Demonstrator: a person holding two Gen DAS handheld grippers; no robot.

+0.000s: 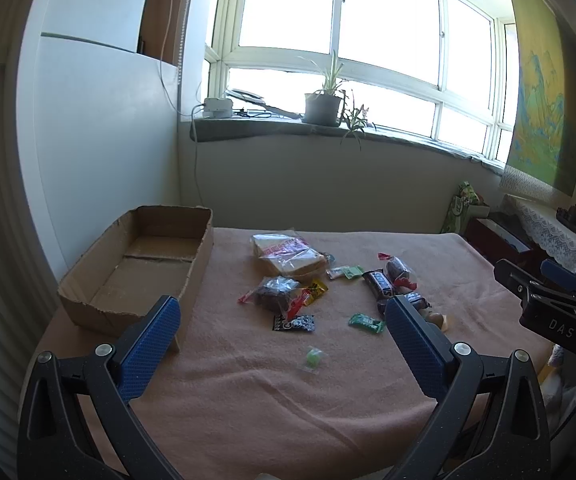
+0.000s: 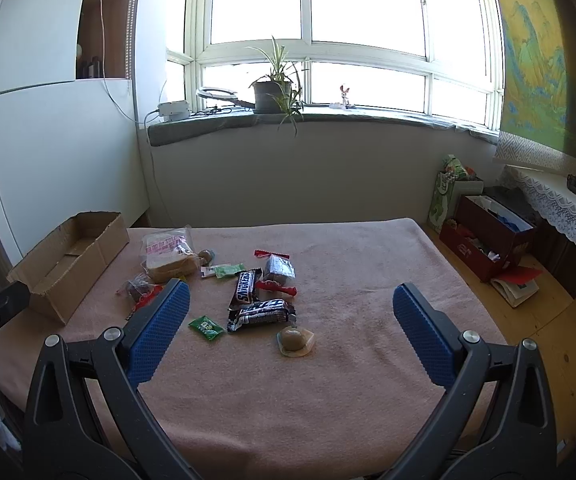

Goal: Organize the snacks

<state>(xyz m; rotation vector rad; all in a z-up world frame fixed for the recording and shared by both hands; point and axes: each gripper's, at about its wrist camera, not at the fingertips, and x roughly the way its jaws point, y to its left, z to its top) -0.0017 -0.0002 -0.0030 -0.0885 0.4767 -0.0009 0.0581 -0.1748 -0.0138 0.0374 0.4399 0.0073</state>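
An open, empty cardboard box (image 1: 143,268) (image 2: 67,258) sits at the left of the pink-covered table (image 1: 267,400). Snacks lie scattered in the middle: bagged bread (image 1: 288,254) (image 2: 169,258), a Snickers bar (image 2: 244,286), a second dark bar (image 2: 261,314), a brown cake in a wrapper (image 2: 279,268), a green candy (image 2: 206,328), a round brown sweet (image 2: 295,340), a small green jelly (image 1: 312,358). My left gripper (image 1: 281,326) is open and empty, above the near table. My right gripper (image 2: 290,312) is open and empty, and also shows at the right edge of the left wrist view (image 1: 556,292).
A windowsill with a potted plant (image 2: 271,88) runs behind the table. Red boxes (image 2: 488,244) and bags stand on the wooden floor at the right, next to a lace-covered shelf (image 2: 560,204). A white cabinet (image 1: 99,128) stands left of the table.
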